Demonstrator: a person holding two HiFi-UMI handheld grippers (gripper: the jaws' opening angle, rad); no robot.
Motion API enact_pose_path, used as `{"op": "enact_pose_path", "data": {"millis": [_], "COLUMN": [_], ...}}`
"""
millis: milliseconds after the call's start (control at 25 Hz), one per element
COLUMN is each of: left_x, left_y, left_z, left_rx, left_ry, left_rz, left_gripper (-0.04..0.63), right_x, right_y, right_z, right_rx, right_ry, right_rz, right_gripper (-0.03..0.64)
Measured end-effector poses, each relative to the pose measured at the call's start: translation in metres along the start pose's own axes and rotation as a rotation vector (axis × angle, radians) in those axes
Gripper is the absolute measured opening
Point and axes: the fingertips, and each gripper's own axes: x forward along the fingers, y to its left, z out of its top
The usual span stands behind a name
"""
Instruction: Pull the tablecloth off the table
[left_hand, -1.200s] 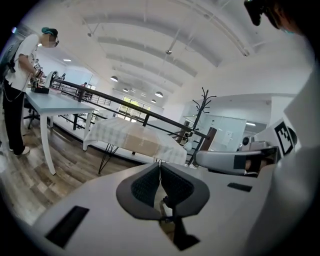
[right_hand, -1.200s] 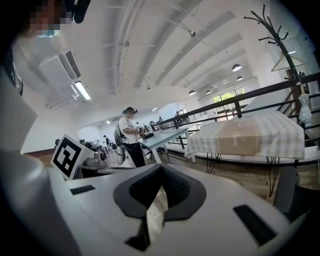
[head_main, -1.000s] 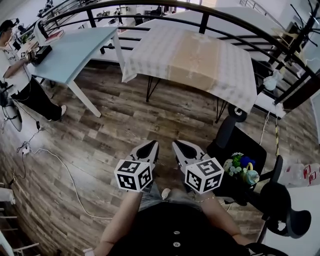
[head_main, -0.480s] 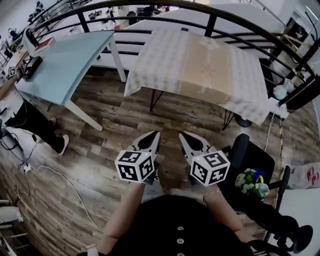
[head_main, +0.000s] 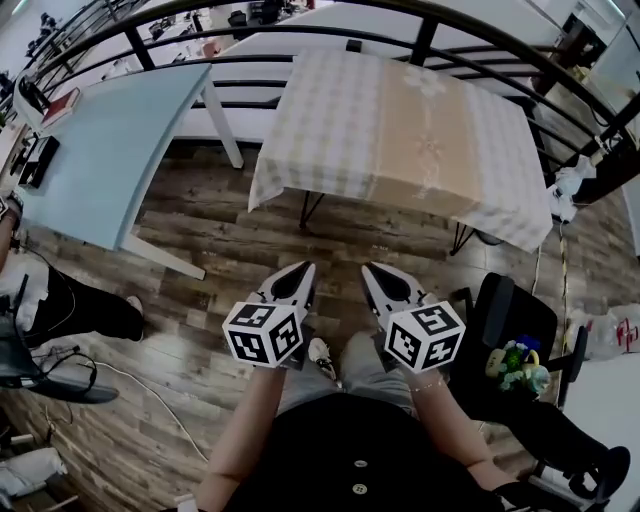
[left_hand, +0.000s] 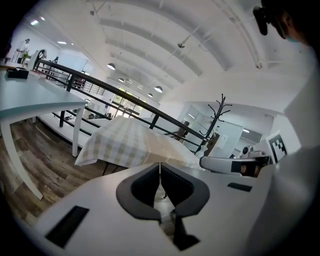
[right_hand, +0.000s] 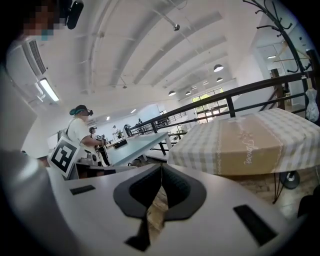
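1. Head view, against a second back: nearer to the table now, with the checked tablecloth (head_main: 400, 130) larger and filling the upper centre of frame.
2. Same in both gripper views: cloth bigger than 1.2 s ago, left of centre in the left gripper view (left_hand: 125, 145), right of centre in the right gripper view (right_hand: 250, 142).
3. Still spread flat over the whole tabletop, tan strip down the middle, edges hanging on all visible sides, hairpin table leg (head_main: 311, 207) showing under the near hem. No bunching or slide seen.
4. Left gripper (head_main: 301, 268): jaws together, nothing between them, only floor behind the slit. Held low centre of frame, well apart from the cloth.
5. Right gripper (head_main: 371, 270): likewise closed and empty, just beside the left one, pointed at the near hem.
6. Bystander (head_main: 70, 305) slid out to the far left edge; blue table (head_main: 100, 150) now upper left; black chair (head_main: 505, 315) at lower right.
7. Judged meaning: an approach, not a pull. No hold on the cloth, and a gap yet to close. Would need jaws parted and a hanging hem pinched before any tug.
8. Risk: chair close on the right side of the path.
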Motion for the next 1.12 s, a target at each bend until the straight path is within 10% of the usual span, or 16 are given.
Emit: {"op": "enact_pose_path", "data": {"millis": [640, 960, 1120], "left_x": [0.094, 0.143, 0.121], "left_y": [0.087, 0.124, 0.118], "left_z": [0.03, 0.054, 0.04], "left_rx": [-0.107, -0.339, -0.492], "left_ry": [0.056, 0.098, 0.164], "left_rz": [0.04, 0.053, 0.045], "left_gripper": [0.021, 0.028, 0.135], "right_x": [0.106, 0.147, 0.12], "right_y": [-0.092, -0.134, -0.116], "right_z": [0.025, 0.047, 0.036], "right_rx": [0.179, 0.39, 0.492], "right_ry": [0.009, 0.038, 0.114], "right_rz": [-0.063, -0.128, -0.221], "right_gripper": [0.028, 0.029, 0.034]}}
